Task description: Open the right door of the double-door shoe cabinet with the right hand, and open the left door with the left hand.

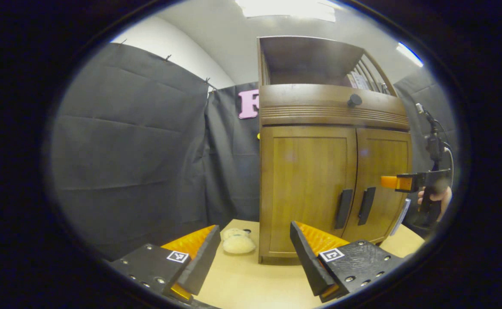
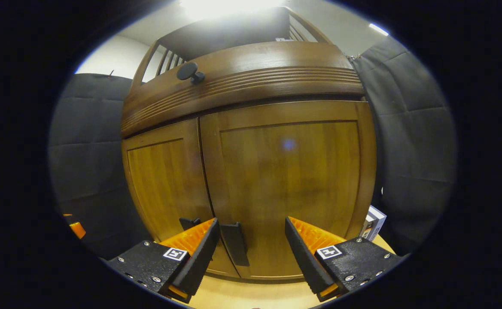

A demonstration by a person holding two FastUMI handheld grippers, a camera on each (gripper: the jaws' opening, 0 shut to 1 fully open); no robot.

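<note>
2 pale fluffy balls (image 1: 237,241) lie on the table (image 1: 251,283).

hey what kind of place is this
Likely a staged recording booth: black cloth walls surround a wooden shoe cabinet standing on a light tabletop, doors shut.
</note>
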